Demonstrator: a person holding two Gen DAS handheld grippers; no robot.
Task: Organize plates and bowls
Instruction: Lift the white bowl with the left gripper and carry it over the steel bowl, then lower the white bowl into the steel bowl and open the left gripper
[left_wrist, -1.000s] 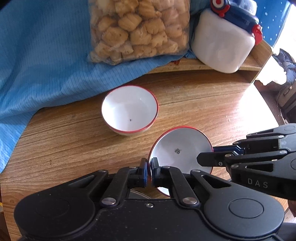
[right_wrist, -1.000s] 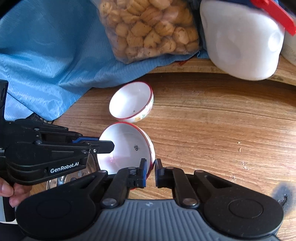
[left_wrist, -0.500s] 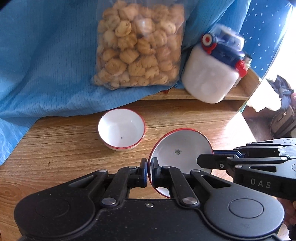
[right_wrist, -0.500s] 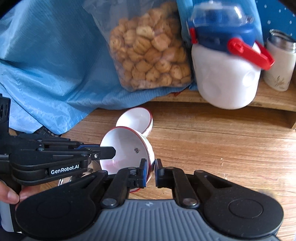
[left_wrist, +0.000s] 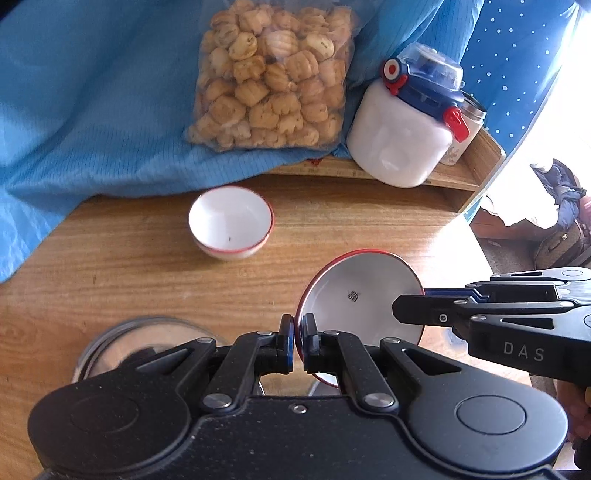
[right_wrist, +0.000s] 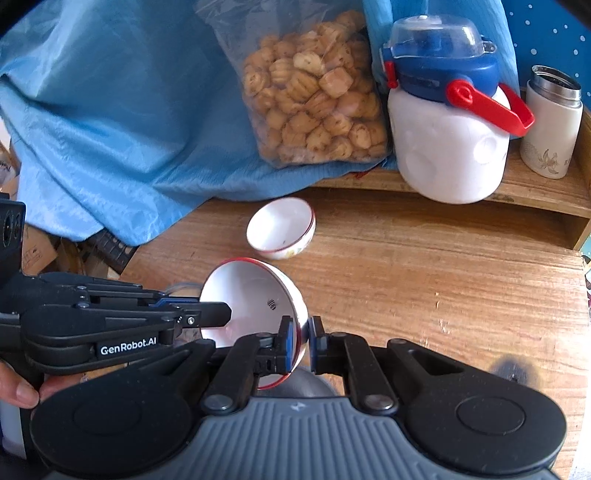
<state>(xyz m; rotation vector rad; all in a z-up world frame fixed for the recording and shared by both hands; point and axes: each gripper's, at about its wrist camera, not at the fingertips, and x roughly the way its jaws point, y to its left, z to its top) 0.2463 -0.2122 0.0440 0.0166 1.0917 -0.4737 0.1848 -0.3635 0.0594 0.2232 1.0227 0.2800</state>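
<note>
Moved: both hand-held grippers and the red-rimmed bowl have been raised from the counter.
Left hand-held gripper: clamped on the bowl's near rim.
Right hand-held gripper: clamped on the opposite rim.
Held bowl: tilted on edge, above a metal dish.
Second bowl: upright on the counter, well apart, near the blue cloth.

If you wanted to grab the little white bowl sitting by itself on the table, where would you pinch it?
Pinch the small bowl on its thin red rim, coming down from above with one finger of the tongs inside and one outside. It sits upright and open, and its round sides would likely slip. The nearer edge looks easiest: the blue cloth lies close behind it.
</note>
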